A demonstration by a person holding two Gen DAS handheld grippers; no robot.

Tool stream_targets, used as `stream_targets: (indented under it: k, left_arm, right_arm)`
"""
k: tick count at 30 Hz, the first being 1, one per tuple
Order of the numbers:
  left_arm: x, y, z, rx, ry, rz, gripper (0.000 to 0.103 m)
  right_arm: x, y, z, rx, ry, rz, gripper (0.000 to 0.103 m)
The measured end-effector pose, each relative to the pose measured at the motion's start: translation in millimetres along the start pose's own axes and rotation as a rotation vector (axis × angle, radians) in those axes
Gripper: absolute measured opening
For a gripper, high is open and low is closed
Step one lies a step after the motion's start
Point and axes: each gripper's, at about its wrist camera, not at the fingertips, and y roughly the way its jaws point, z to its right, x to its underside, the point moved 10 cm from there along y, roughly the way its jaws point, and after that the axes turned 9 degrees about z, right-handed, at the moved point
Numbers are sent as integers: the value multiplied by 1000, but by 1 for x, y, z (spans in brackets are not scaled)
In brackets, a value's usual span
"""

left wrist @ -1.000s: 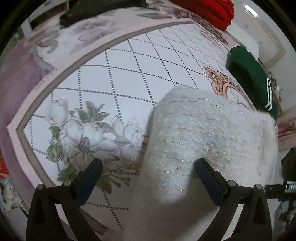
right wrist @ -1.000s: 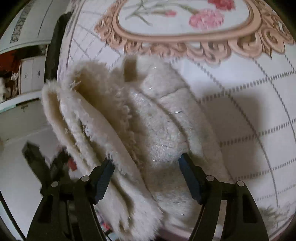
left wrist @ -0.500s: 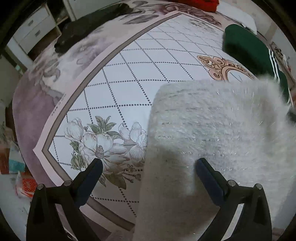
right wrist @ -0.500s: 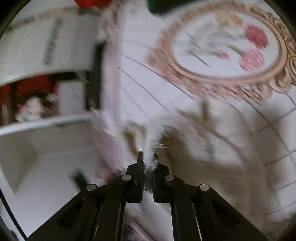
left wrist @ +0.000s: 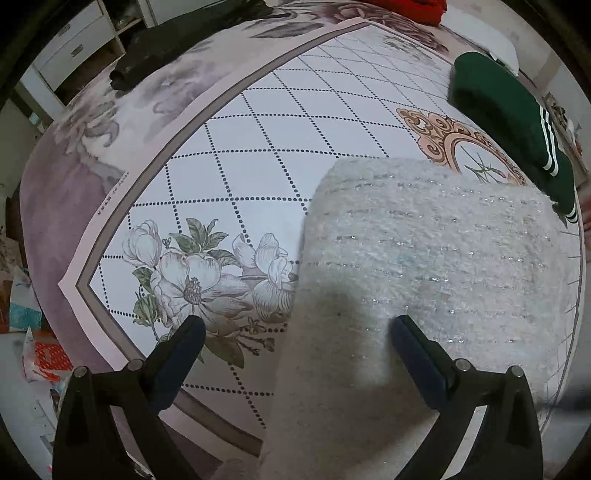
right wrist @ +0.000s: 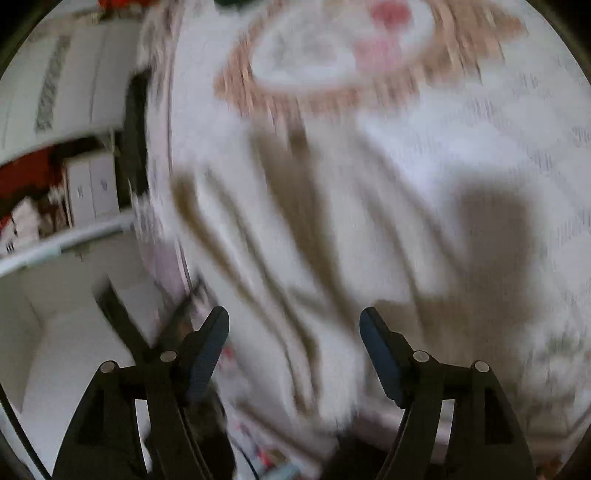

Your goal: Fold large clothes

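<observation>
Blurring: white sweater (right wrist: 295,229), bedspread (right wrist: 480,122).

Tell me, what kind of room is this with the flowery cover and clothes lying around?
Most likely a bedroom at home. A wide floral bedspread holds a fluffy white sweater, a folded green garment and a red one, and a white drawer unit stands beside it.

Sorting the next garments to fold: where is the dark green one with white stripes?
In the left wrist view, the green garment lies at the upper right on the bedspread, just beyond the fluffy white sweater.
</observation>
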Motion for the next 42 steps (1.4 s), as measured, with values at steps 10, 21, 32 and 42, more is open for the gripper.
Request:
stream_targets:
  k: [10,21,32,42]
  left_arm:
    - [0,-1,5,-33,84,25,103]
    - [21,-28,-23,40,-86,-25,103]
    - [37,23,4,453,-366,-116,103]
    - [3,9,60,473,-141,-32,103]
  right_arm:
    - [44,-1,17,-11,22,91,7]
    - [38,-24,29,87,-80,56,85]
    - [-35,18,60,-36,-146,-36,97]
    - [-38,44,42,-208,-61,-42,56]
